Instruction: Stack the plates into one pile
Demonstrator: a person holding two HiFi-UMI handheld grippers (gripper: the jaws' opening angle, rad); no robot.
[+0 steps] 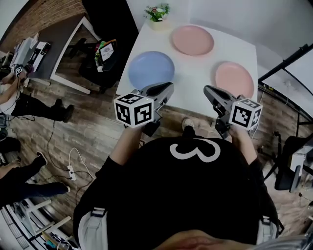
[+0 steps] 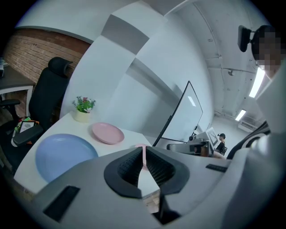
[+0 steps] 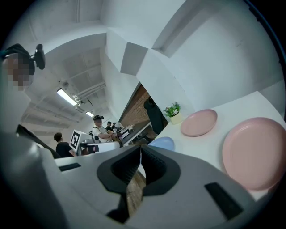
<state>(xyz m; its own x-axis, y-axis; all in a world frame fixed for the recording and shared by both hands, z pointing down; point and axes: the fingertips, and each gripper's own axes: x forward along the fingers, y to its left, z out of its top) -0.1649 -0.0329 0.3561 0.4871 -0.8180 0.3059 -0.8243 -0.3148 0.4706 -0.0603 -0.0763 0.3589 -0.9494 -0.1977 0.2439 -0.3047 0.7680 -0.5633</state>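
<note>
Three plates lay flat on the white table (image 1: 198,68), and none touched another. The blue plate (image 1: 151,70) sat by the near left edge. The near pink plate (image 1: 234,79) sat by the near right edge. The far pink plate (image 1: 192,40) sat by the far edge, between the other two and beside the little plant (image 1: 157,13) in the far left corner. No pile had been started yet.

The left gripper (image 1: 166,88) hung at the near edge of the table, with the blue plate just in front of it. The right gripper (image 1: 209,91) hung at the same edge, with the near pink plate just in front of it and a bit to its right. Both grippers had their jaws pressed together, with nothing in them.

The plates were round, so any side of a rim would do. I think the jaws had to open first, and each hand would take the plate nearest to it.
</note>
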